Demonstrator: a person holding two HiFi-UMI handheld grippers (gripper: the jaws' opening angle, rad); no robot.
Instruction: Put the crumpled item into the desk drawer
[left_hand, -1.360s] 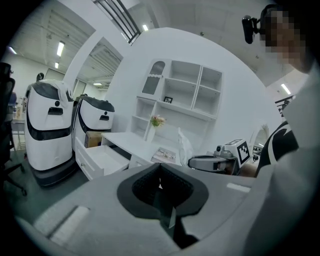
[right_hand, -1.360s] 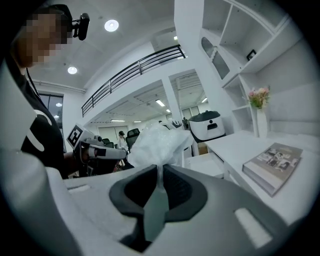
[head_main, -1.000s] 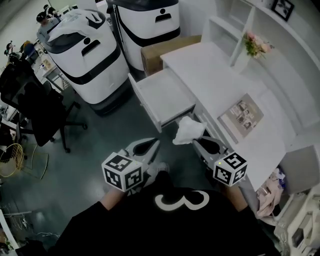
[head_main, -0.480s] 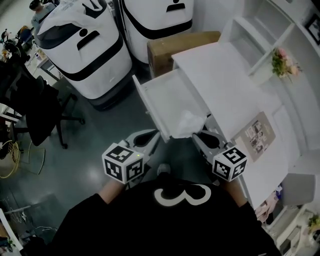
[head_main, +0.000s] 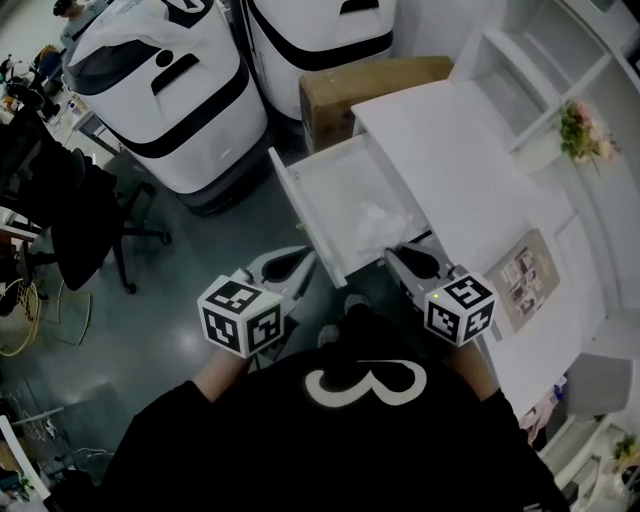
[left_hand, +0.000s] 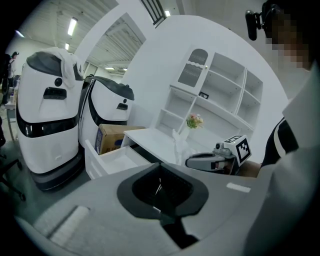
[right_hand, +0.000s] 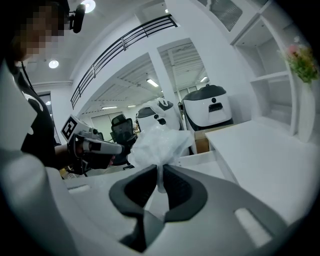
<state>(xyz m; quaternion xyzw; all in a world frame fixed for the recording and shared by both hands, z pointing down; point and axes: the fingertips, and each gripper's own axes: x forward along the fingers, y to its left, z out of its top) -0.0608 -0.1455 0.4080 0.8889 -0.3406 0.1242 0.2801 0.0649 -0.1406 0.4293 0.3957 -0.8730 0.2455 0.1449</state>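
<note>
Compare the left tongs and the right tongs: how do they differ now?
The right tongs pinch the crumpled white item; the left tongs are shut on nothing. The right tongs reach over the open drawer; the left tongs hang beside it, over the floor. Both carry a marker cube.

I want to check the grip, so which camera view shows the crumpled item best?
The right gripper view: the crumpled item fills the middle, pinched in the right gripper. The head view shows it pale over the open drawer; the left gripper view shows only a faint white shape.
</note>
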